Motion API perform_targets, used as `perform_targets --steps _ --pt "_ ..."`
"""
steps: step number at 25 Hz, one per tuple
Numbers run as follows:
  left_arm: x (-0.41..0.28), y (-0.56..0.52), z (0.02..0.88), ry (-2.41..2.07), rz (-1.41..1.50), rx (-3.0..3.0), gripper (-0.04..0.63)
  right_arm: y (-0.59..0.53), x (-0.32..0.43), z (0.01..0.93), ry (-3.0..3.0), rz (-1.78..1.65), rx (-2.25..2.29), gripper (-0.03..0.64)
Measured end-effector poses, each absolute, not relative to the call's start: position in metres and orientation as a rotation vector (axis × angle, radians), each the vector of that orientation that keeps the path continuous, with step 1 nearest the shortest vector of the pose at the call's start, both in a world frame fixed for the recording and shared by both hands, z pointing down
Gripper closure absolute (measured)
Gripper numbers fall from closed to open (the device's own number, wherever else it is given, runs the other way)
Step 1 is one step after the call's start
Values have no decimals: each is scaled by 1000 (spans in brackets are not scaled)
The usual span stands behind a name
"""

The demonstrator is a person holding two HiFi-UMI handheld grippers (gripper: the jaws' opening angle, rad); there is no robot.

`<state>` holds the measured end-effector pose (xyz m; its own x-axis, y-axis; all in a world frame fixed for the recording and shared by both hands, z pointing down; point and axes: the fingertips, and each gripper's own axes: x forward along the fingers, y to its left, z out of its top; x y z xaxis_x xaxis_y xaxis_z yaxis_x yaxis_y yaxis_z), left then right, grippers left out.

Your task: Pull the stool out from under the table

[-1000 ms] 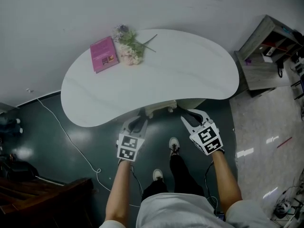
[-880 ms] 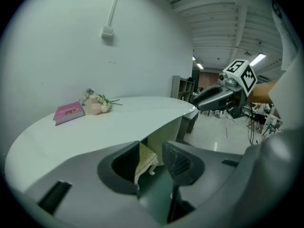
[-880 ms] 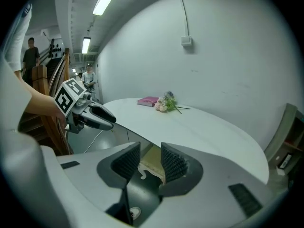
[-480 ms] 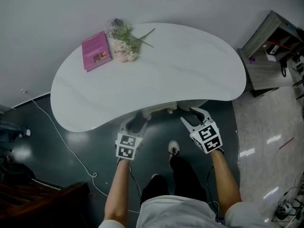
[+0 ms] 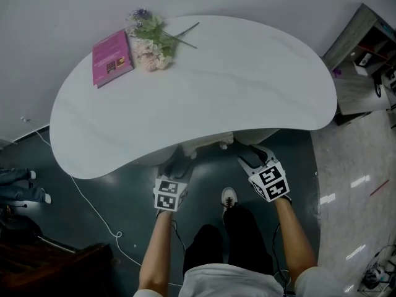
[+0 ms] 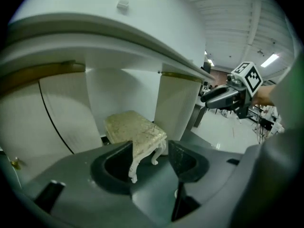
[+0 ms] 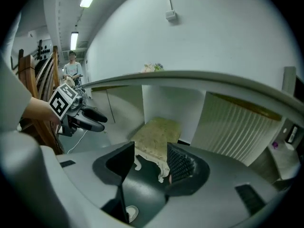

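At the upper left of the head view a pink book (image 5: 112,57) and a bunch of flowers (image 5: 151,42) lie on the white table (image 5: 247,85), which fills the middle of the frame. Below its near edge, left of centre, my left gripper (image 5: 175,169) points down and in under the tabletop. Its jaws have just been opening and now stand apart. In the left gripper view the near corner and a carved leg of the stool (image 6: 135,129) show in the gap between them, but the pads do not press on it and I judge it is not yet reached. The stool sits tucked under the table, between the pale panels that hold the top up; from the head view only a cream sliver of it peeks out at the table's edge. Right of centre, my right gripper (image 5: 255,156) mirrors the left one: its jaws have also just been opening and are spread, with the stool's other front corner lined up between them and nothing gripped. At the far right stands a grey shelf (image 5: 365,60). By my reading the pull has not begun. What remains is to close both grippers on the stool's front and draw it out toward my feet.
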<state>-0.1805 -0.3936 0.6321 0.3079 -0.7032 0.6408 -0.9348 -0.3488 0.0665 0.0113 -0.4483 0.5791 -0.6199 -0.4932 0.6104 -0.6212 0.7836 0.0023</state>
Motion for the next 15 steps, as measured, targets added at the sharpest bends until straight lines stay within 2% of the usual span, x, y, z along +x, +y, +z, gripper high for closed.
perform_targets --steps 15 --pt "-211 -430 793 -1498 642 2102 316 -496 -1 739 -2367 281 830 354"
